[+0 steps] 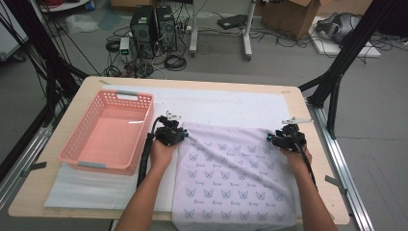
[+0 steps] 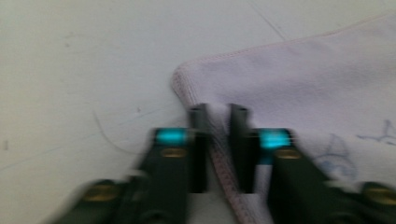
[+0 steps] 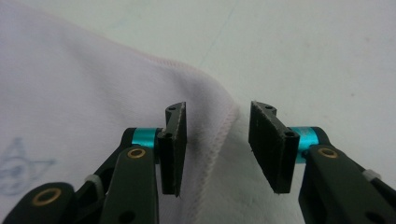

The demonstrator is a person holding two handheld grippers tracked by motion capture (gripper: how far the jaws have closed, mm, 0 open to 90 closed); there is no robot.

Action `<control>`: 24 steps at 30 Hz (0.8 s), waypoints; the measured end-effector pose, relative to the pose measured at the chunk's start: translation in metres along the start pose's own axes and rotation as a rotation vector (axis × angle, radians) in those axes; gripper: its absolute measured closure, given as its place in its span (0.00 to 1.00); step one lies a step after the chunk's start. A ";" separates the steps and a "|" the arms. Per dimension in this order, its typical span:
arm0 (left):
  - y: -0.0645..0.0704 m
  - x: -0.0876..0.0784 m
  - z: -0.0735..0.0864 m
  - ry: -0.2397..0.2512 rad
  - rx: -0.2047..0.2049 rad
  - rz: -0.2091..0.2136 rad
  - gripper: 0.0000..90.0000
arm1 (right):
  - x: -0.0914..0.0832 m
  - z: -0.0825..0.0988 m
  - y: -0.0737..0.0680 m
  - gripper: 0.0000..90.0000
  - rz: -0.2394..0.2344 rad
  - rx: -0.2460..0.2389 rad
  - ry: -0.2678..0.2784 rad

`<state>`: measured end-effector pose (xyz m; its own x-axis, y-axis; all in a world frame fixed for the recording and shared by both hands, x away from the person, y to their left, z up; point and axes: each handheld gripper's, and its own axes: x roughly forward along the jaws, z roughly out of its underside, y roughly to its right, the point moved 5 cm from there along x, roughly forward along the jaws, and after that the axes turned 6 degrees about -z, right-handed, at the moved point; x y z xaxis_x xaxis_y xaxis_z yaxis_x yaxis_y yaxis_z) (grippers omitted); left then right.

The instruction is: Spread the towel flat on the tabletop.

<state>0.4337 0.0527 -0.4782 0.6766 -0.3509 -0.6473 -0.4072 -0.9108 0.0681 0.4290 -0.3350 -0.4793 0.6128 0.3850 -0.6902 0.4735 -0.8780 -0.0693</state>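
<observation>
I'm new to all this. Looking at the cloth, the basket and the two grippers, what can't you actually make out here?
- Cloth: its near edge is cut off by the bottom of the high view.
- Print on the cloth: too small to read in the high view.
- Left gripper: blurred in its own view, so whether the hem is truly pinched is unclear.
- Right gripper: small in the high view, where a hand covers its body.
- Basket: near wall's foot hidden by its rim.

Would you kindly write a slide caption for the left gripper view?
Left tool shut on the stitched hem near a corner of the pale lilac butterfly-print cloth, lying on a white foam mat.
</observation>
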 end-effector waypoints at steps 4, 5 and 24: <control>-0.015 -0.007 -0.006 0.055 -0.023 -0.078 0.97 | 0.007 -0.011 -0.004 0.95 -0.011 -0.041 -0.009; -0.018 -0.008 -0.007 0.067 -0.026 -0.089 0.97 | 0.009 -0.014 -0.006 0.95 -0.011 -0.061 -0.011; 0.013 0.007 -0.003 0.033 0.025 -0.005 0.96 | -0.008 -0.019 0.024 0.69 0.110 0.072 0.127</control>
<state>0.4353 0.0379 -0.4797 0.6987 -0.3535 -0.6220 -0.4183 -0.9071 0.0457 0.4472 -0.3535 -0.4613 0.7359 0.3139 -0.5999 0.3549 -0.9334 -0.0530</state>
